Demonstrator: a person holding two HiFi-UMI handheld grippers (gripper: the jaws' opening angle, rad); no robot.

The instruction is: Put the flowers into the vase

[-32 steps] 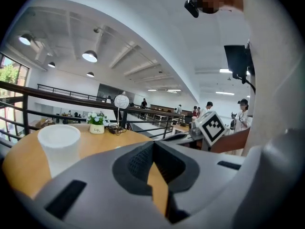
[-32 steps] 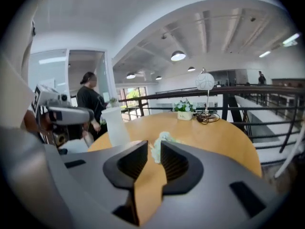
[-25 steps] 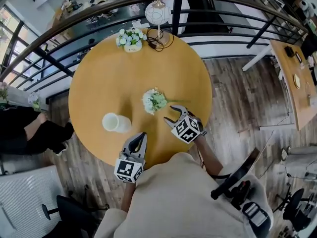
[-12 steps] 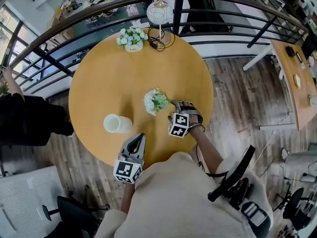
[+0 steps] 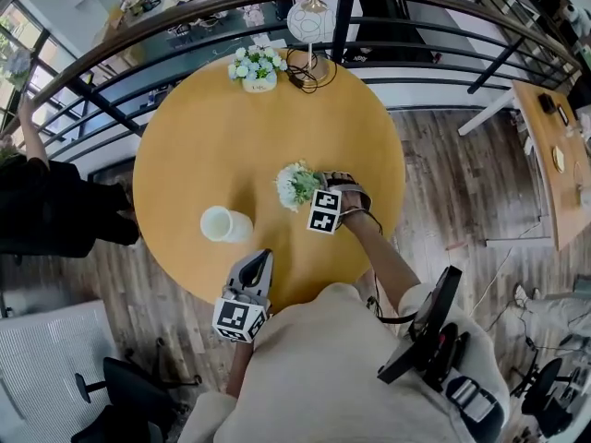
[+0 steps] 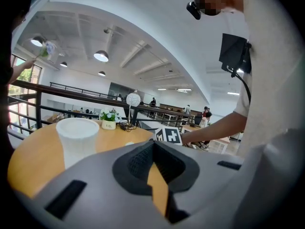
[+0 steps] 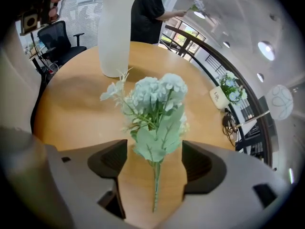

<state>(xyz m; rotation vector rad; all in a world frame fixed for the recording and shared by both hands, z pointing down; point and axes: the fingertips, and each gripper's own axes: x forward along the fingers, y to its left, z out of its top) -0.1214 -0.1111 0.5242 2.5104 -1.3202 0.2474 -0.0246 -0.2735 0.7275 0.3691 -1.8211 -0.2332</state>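
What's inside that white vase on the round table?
The white vase shows nothing in its mouth from above, and nothing sticks out. Its depths are hidden by its own wall. The flowers lie on the table, apart from it.

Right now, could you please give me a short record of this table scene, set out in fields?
table: round, wooden
vase: white, upright, no flowers in it
flowers: one bunch lying on the table, apart from the vase
right gripper: pointing down, jaws just opening, astride the stem, pads not pressing it
left gripper: jaws together, empty, at the near edge
far edge: small flower pot, lamp
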